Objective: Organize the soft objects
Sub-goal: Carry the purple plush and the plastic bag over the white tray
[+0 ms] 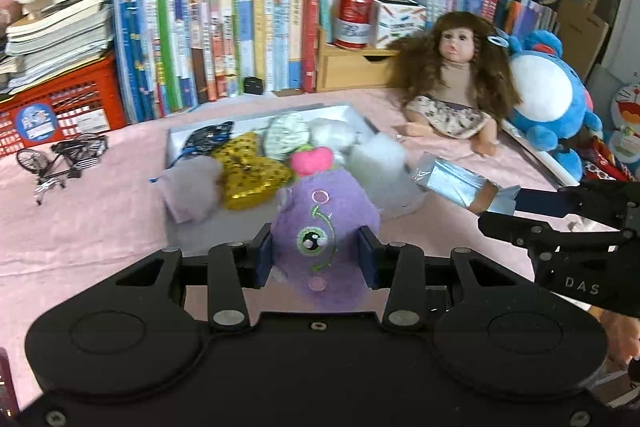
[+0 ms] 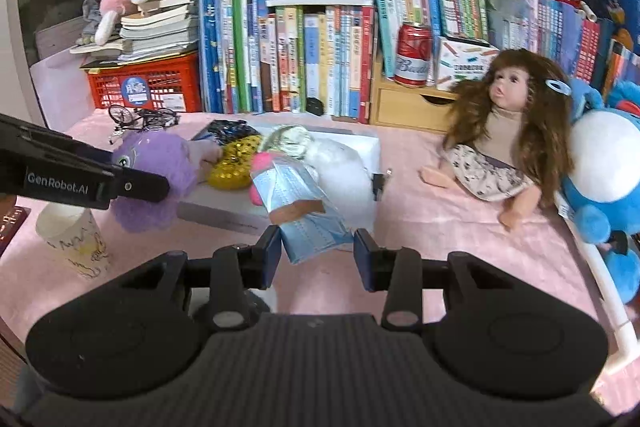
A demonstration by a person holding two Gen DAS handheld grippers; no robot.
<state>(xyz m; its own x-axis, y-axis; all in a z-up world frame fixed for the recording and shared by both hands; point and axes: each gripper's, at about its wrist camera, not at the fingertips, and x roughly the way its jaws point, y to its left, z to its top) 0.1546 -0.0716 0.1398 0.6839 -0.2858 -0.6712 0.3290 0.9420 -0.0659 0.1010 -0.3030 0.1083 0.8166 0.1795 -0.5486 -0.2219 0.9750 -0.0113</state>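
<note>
My left gripper is shut on a purple plush toy with a pink heart on top, held in front of the white tray; it also shows in the right wrist view. My right gripper holds a blue pack of face masks, the jaws wide and the pack resting against the left finger; the pack shows in the left wrist view. The tray holds a gold sequin pouch, a grey pouch, white fluffy items and a dark patterned cloth.
A doll and a blue plush sit at the right on the pink cloth. A toy bicycle stands at the left. A paper cup is near left. Books, a red crate and a red can line the back.
</note>
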